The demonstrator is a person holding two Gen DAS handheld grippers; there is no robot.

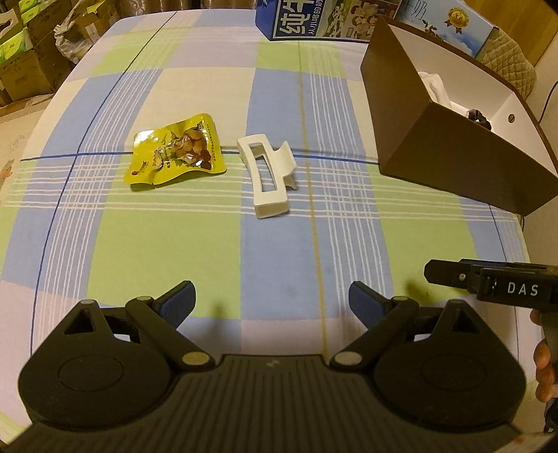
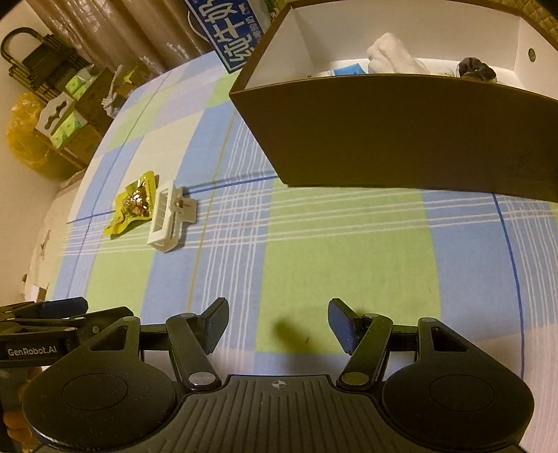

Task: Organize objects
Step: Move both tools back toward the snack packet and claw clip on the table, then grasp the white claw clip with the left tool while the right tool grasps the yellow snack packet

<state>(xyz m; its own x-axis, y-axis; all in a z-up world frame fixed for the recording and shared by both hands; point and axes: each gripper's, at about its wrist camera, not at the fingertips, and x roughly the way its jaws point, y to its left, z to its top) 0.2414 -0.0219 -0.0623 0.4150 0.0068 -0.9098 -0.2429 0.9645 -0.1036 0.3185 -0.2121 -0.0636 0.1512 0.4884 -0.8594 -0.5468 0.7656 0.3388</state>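
A yellow snack packet [image 1: 176,155] [image 2: 134,205] lies flat on the checked tablecloth, and a white hair claw clip [image 1: 266,174] [image 2: 169,217] lies just to its right. A brown box [image 1: 450,139] [image 2: 401,129] with a white inside stands at the right; in it I see a white cloth [image 2: 394,54] and a dark scrunchie [image 2: 476,69]. My left gripper [image 1: 272,303] is open over the near part of the table, well short of the clip. My right gripper [image 2: 277,324] is open too, empty, in front of the box.
The table carries a blue, green and white checked cloth [image 1: 195,244]. Printed blue cartons [image 1: 314,17] stand at the far edge behind the box. Stacked cardboard boxes [image 1: 24,45] and a yellow bag [image 2: 24,139] sit beyond the table's left side.
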